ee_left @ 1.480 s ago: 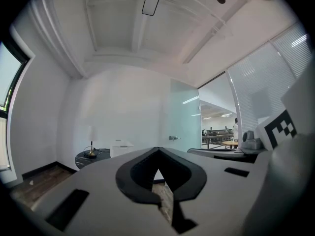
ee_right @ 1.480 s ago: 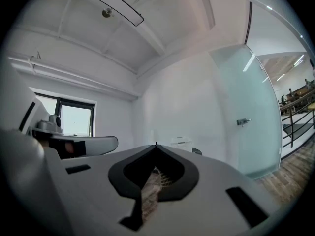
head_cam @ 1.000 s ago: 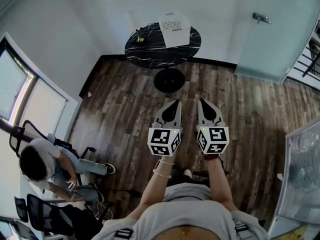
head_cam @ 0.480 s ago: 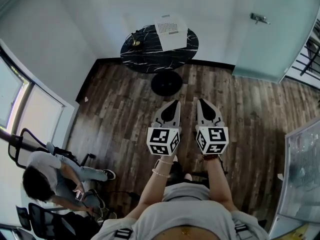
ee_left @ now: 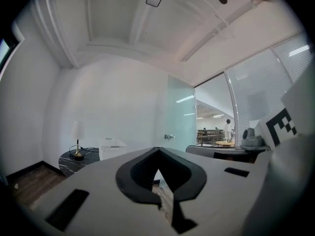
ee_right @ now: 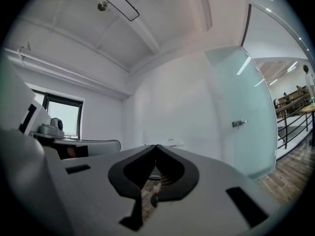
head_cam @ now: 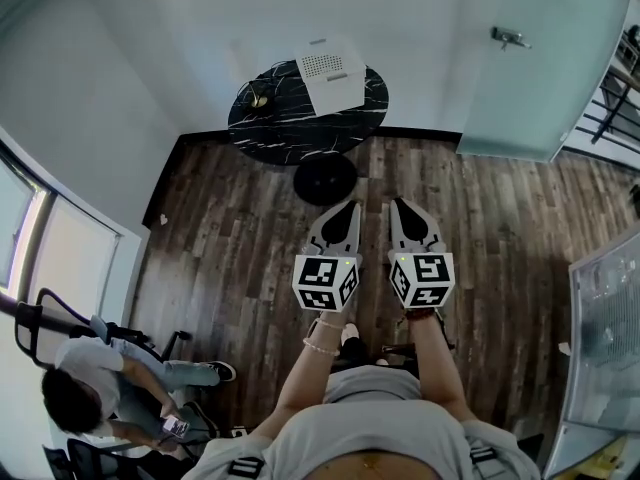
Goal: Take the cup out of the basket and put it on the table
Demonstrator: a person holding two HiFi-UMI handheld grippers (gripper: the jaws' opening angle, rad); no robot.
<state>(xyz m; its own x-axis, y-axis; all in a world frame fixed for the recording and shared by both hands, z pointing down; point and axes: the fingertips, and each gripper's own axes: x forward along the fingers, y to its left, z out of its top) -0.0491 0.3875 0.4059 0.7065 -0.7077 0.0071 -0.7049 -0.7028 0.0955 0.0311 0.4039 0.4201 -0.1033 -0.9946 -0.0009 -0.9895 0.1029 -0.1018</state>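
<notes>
Marker cubes point(head_cam: 327, 281) with black-and-white square patterns carry the only print in the head view, and it spells no words. The left gripper point(head_cam: 349, 211) and right gripper point(head_cam: 403, 209) are held level and side by side ahead of the person's waist. They point over the wooden floor point(head_cam: 240, 228) toward a round black marble tabletop point(head_cam: 275, 123). A white basket point(head_cam: 330, 63) with a perforated face stands on the tabletop, a small gold lamp point(head_cam: 258, 98) to its left. The cup cannot be made out. A seated person point(head_cam: 95, 388) is at lower left.

Left gripper view: the jaws are clenched tip to tip and hold nothing, with the tabletop and basket small at far left.

Right gripper view: the jaws are pressed together with nothing held, and a door handle point(ee_right: 239, 123) shows at right.
</notes>
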